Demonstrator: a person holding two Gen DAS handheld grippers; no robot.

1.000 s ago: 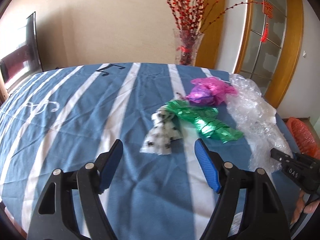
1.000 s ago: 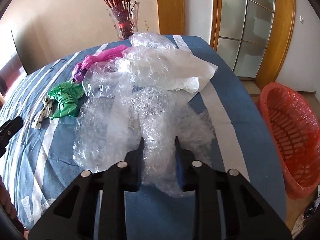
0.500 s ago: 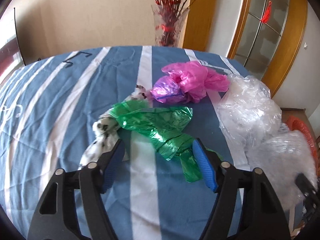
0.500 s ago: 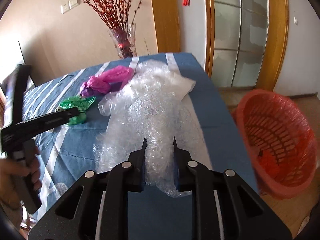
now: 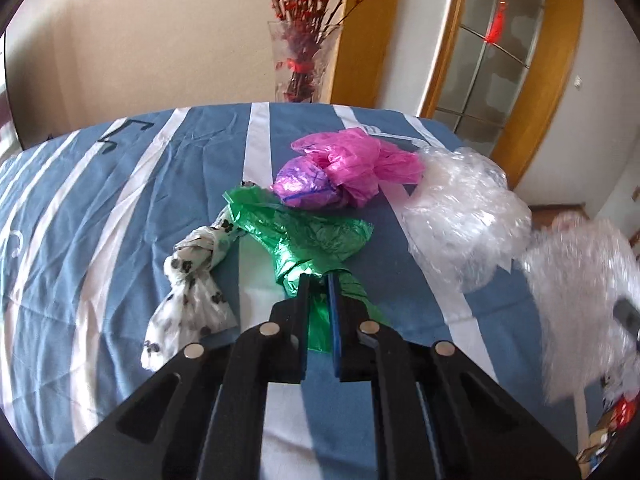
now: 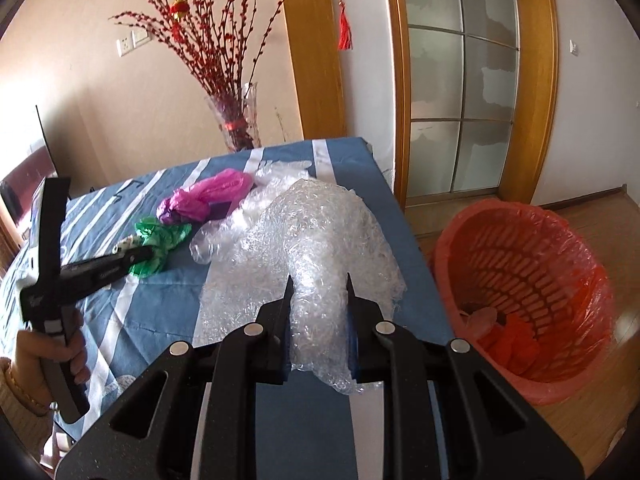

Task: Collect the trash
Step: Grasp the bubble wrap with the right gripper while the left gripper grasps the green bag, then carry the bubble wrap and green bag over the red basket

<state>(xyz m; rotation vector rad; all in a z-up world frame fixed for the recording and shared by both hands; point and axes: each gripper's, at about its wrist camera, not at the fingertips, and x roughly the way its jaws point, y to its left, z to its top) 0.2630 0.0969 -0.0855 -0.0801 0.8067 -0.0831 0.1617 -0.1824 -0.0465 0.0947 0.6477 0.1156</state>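
Beside the pink bag (image 5: pixel 356 168), on its near side on the striped table (image 5: pixel 132 184), the green foil wrap (image 5: pixel 304 240) is being pinched at its twisted tail by the left claw (image 5: pixel 318 280), whose jaws are closing with the foil caught between them. The wrap is judged light, thin and crackly, slippery where flat, so the bunched tail is the better hold. Just beyond the green wrap, away from the pink bag, a spotted white bag (image 5: pixel 192 280) lies knotted and soft; its knot would serve as a grip. On the pink bag's other side, toward the red basket (image 6: pixel 524 296) on the floor, the bubble wrap (image 6: pixel 316 248) is clamped in the right claw (image 6: pixel 318 284) by a gathered fold. It is judged very light, springy and bulky, likely to drag and snag if lifted low
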